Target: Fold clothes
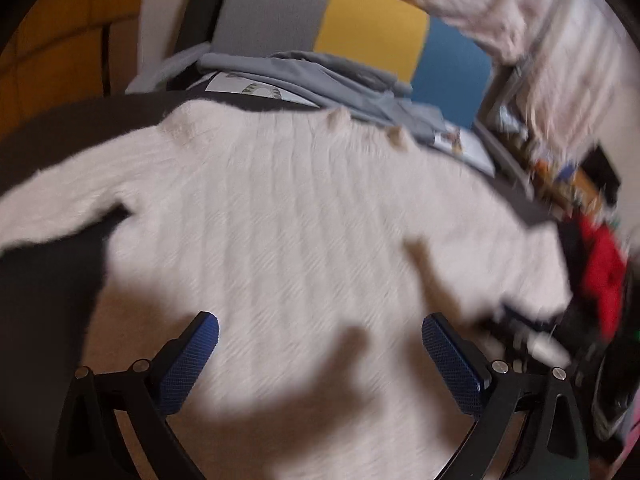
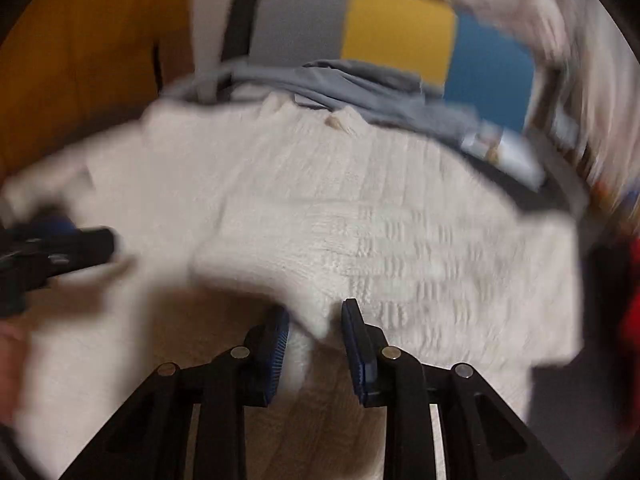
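A white ribbed knit sweater lies spread over a dark surface, one sleeve reaching out to the left. My left gripper hovers over its body, wide open, with nothing between the blue pads. In the right wrist view the sweater fills the middle, and a fold of it rises into my right gripper, whose fingers are shut on the cloth. The left gripper shows blurred at the left edge. The right gripper shows blurred at the right of the left wrist view.
Behind the sweater lies a crumpled grey-blue garment in front of a chair back striped grey, yellow and blue. Something red sits at the right. More white fabric hangs at the upper right, and an orange-brown panel stands left.
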A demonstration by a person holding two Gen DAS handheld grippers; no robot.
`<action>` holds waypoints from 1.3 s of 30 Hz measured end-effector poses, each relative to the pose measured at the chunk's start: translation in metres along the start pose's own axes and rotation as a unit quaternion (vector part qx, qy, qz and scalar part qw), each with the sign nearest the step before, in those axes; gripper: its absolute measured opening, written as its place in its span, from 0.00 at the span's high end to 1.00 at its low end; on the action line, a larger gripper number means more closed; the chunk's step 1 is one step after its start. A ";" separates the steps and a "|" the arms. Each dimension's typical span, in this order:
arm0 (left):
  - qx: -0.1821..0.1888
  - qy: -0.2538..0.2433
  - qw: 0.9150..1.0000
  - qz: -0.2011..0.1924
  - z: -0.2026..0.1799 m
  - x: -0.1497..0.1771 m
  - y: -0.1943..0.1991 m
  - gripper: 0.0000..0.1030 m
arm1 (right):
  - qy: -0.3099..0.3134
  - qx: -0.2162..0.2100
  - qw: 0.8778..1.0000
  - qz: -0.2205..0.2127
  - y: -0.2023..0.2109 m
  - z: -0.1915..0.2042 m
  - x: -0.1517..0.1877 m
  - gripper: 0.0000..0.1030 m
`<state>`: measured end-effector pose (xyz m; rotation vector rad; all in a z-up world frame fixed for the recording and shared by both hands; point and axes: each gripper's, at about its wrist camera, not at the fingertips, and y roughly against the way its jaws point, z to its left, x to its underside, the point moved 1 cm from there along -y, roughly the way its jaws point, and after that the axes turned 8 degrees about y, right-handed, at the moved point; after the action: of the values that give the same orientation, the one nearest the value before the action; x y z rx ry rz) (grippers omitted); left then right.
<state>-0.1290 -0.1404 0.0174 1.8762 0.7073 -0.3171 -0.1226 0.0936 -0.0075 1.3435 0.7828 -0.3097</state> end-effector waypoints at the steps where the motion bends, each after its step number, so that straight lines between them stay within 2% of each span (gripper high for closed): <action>1: 0.011 0.018 1.000 0.003 -0.003 -0.006 -0.004 0.00 | -0.046 -0.023 0.999 -0.016 0.009 -0.014 0.002 0.74; 4: 0.038 0.056 0.997 0.026 -0.014 -0.020 -0.021 0.00 | -0.074 -0.007 0.997 -0.024 0.012 -0.031 0.015 0.74; 7: 0.029 0.038 0.996 0.071 -0.036 -0.017 -0.051 0.00 | -0.088 0.021 0.996 -0.026 0.012 -0.044 0.028 0.74; 8: 0.014 0.019 0.997 0.075 -0.045 -0.013 -0.059 0.00 | -0.093 0.030 0.995 -0.027 0.012 -0.048 0.033 0.74; 10: -0.023 -0.035 0.997 0.058 -0.064 -0.005 -0.067 0.00 | -0.094 0.042 0.994 -0.035 0.012 -0.053 0.040 0.74; 12: -0.054 -0.100 0.992 0.056 -0.083 0.001 -0.075 0.00 | -0.088 0.042 0.994 -0.042 0.011 -0.050 0.041 0.73; 14: -0.064 -0.138 0.987 0.049 -0.095 0.006 -0.077 0.06 | -0.087 0.040 0.994 -0.044 0.009 -0.048 0.041 0.71; 15: -0.054 -0.143 0.987 0.044 -0.099 0.008 -0.074 0.23 | -0.086 0.038 0.994 -0.046 0.008 -0.047 0.041 0.70; 16: -0.040 -0.147 0.987 0.045 -0.104 0.008 -0.071 0.45 | -0.086 0.037 0.994 -0.047 0.008 -0.046 0.041 0.70; 17: -0.031 -0.151 0.987 0.049 -0.109 0.007 -0.069 0.56 | -0.090 0.031 0.994 -0.050 0.009 -0.047 0.042 0.69; 18: -0.029 -0.154 0.986 0.050 -0.114 0.005 -0.066 0.78 | -0.099 0.022 0.993 -0.054 0.012 -0.049 0.044 0.69; 19: -0.026 -0.155 0.987 0.044 -0.119 0.001 -0.061 0.91 | -0.109 0.012 0.992 -0.059 0.015 -0.052 0.045 0.69; 22: -0.013 -0.146 0.989 0.016 -0.119 -0.018 -0.044 0.92 | -0.131 -0.008 0.989 -0.068 0.022 -0.059 0.049 0.70; 28: -0.015 -0.123 0.992 -0.026 -0.099 -0.066 -0.020 0.93 | -0.122 0.017 0.991 -0.058 0.031 -0.062 0.044 0.71; 31: -0.017 -0.111 0.993 -0.047 -0.090 -0.090 -0.008 0.93 | -0.128 0.013 0.990 -0.057 0.031 -0.073 0.039 0.71; 33: -0.017 -0.103 0.993 -0.061 -0.083 -0.105 0.001 0.93 | -0.124 0.012 0.991 -0.047 0.028 -0.080 0.030 0.78; 35: -0.031 -0.098 0.993 -0.064 -0.069 -0.111 -0.001 0.93 | -0.118 0.006 0.993 -0.031 0.023 -0.086 0.020 0.78; 39: -0.054 -0.074 0.995 -0.041 -0.035 -0.106 -0.021 0.93 | -0.118 -0.005 0.993 -0.011 0.005 -0.099 0.003 0.78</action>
<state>-0.2294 -0.1371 0.0712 1.7056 0.6881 -0.4564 -0.1493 0.1889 -0.0077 1.2614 0.6003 -0.4731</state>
